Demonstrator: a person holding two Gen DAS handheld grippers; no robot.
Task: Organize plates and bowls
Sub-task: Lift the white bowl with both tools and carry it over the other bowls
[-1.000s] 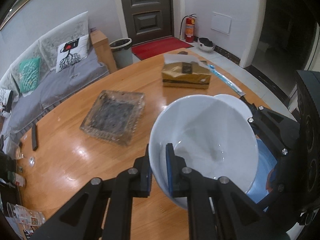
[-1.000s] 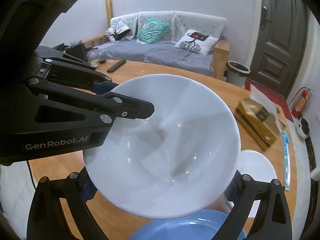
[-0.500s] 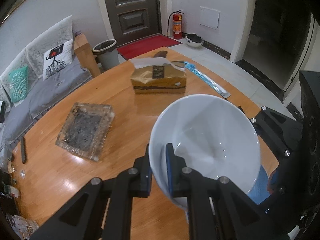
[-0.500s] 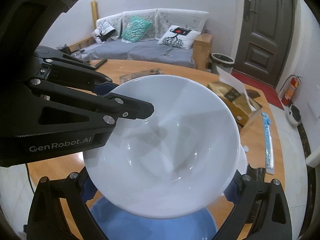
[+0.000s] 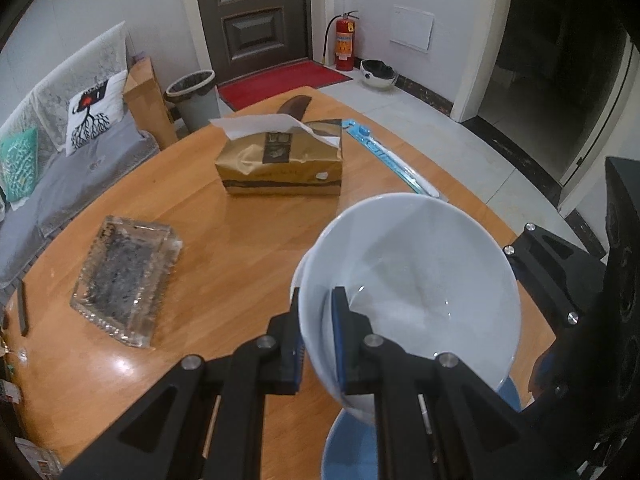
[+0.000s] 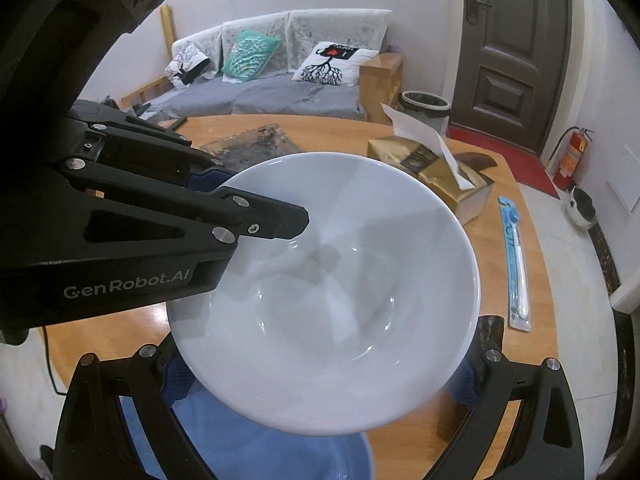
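While clamped, white bowl [image 5: 412,276] tilts rightward

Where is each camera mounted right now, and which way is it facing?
Left wrist: on the left tool, facing across the table toward the door; its fingers pinch the white bowl rim.
Right wrist: on the right tool, facing the sofa; its spread fingers flank the bowl above a blue plate, and the left tool enters from the left.
Shared: bowl, tissue box, plate.
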